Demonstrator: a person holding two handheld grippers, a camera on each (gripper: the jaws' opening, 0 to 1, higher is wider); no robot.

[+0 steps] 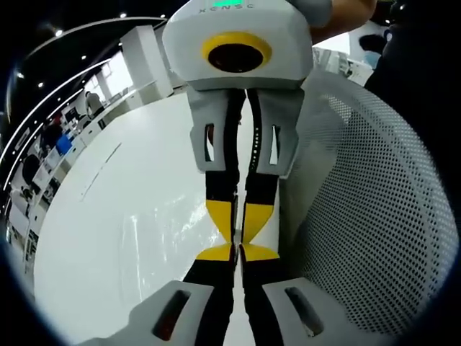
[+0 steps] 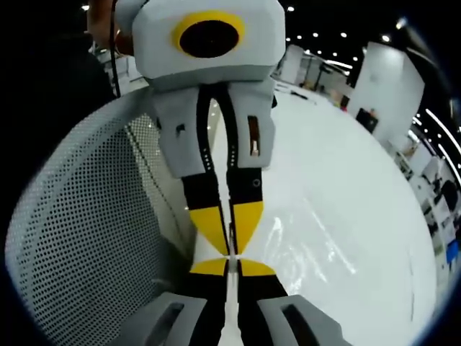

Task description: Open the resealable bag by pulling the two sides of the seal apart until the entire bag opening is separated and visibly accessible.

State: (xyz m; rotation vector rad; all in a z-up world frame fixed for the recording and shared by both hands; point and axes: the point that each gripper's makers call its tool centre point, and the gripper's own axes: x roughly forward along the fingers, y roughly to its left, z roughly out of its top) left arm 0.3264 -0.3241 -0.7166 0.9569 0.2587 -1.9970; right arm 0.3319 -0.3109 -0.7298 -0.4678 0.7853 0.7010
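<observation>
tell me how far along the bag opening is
Done: both grippers are at the seal, tip to tip. In hand: the left gripper and right gripper look shut on the clear resealable bag edge, its film glinting over the white table. Left: no gap in the opening is visible, so the pull apart is all to come.

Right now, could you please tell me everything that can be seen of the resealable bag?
The resealable bag is clear, glossy plastic film, visible mainly as streaky reflections over the white table. It spreads out to one side of the tools. The left tongs and the right tongs meet tip to tip at its edge, both closed and apparently pinching the film. Its seal is too faint to tell whether it is open or shut.
</observation>
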